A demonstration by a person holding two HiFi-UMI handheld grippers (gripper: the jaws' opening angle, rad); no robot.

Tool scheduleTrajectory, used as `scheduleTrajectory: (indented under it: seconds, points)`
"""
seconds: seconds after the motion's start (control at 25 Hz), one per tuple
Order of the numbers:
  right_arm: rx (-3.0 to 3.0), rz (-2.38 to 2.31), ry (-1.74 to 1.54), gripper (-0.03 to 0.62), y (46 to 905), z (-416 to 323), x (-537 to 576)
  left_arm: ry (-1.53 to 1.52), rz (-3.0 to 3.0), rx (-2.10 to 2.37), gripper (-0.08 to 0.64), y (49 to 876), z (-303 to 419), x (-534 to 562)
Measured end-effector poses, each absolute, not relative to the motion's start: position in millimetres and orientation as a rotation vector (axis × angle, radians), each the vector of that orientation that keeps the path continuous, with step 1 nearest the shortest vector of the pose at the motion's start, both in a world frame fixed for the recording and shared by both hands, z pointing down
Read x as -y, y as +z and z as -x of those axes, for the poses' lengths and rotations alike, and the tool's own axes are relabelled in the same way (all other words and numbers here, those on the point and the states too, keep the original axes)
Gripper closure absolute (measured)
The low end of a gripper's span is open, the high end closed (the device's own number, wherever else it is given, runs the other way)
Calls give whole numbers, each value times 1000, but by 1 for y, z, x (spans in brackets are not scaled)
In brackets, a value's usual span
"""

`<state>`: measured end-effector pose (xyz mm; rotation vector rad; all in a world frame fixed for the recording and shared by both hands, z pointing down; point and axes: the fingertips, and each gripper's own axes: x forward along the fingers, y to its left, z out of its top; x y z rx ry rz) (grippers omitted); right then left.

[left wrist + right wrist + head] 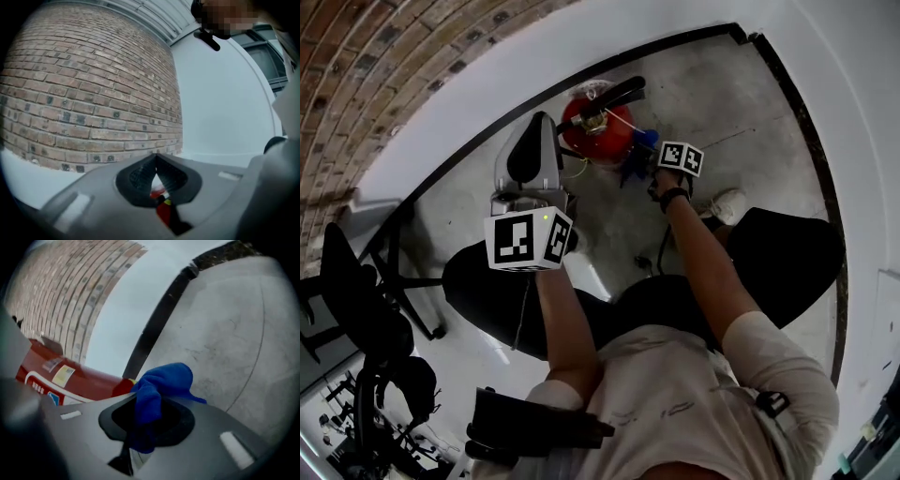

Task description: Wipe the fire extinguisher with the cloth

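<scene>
**Cloth held at the right side of the fire extinguisher**

The red fire extinguisher (598, 129) is seen standing on the grey concrete floor (727, 98), close to the far wall, with its black handle (615, 96) on top. The right gripper (151, 414) is closed on a bunched blue cloth (158, 387), which is pinched between the jaws and bulges out past them. The cloth is held at the right side of the extinguisher's red body. Whether it actually touches the body cannot be settled.

The left gripper (156, 160) is held to the left of the extinguisher and nearer than it. Its jaws are brought together at the tips and nothing is gripped; only a sliver of red and black is seen through the small gap below the tips. A brick wall (84, 93) and a white wall (220, 108) are seen beyond it. A black skirting strip (157, 319) runs along the foot of the wall.
</scene>
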<state>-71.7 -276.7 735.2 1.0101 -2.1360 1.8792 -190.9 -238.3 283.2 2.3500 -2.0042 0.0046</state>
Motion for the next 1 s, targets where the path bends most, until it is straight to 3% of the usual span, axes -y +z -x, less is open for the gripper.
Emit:
scheduleTrajectory:
  seconds: [0.24,0.52,0.76,1.0]
  points:
    - [1870,-1056,1886,518,825,63,257,58,-2319,2004,560,302,210,259]
    - [1846,-893,1802,518,819,69,277,61,-2283,2021,559,309,235,278]
    - [2331,-452,2164,515,611,93,364,2,-2306,2017,559,294,238,296]
    - [2550,388,2034,515,439,110,361,-58,-2344,2035,558,265,236,312]
